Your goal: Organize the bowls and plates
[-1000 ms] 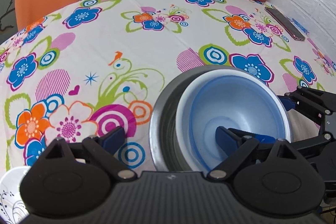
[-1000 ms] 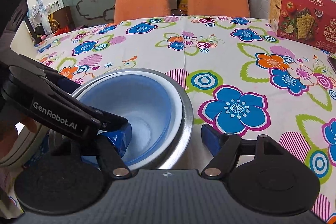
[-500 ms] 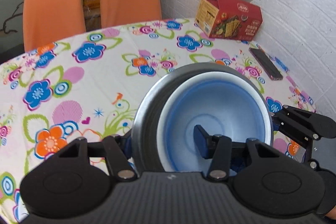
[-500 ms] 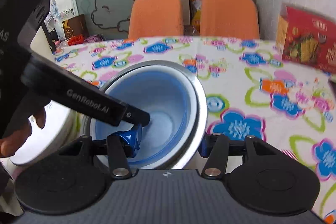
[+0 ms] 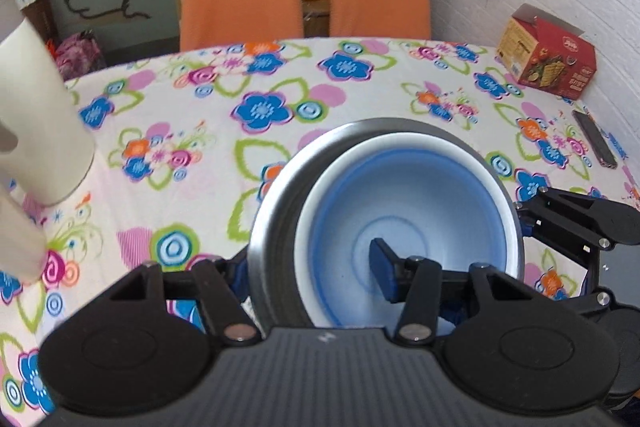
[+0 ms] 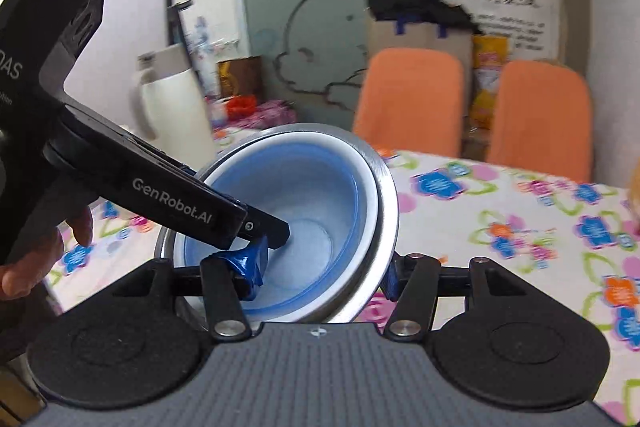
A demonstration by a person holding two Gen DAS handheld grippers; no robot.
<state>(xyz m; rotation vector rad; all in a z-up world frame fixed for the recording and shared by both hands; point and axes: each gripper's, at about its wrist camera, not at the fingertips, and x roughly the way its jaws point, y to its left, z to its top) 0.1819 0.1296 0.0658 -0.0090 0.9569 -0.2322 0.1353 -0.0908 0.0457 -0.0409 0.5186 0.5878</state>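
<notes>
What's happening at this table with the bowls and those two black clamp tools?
A person is holding a two-finger gripper in each hand, and both are clamped on one nested stack: a blue bowl sitting inside a metal bowl. The left gripper grips the stack's wall on one side and the right gripper grips the opposite side, each with one finger inside and one outside. The stack is tilted and looks lifted above the flowered tablecloth.

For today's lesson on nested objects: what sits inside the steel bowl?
Inside the steel bowl nests a blue bowl with a white rim. One finger of the left gripper and one of the right gripper reach into it. The steel bowl's inner floor is covered.
</notes>
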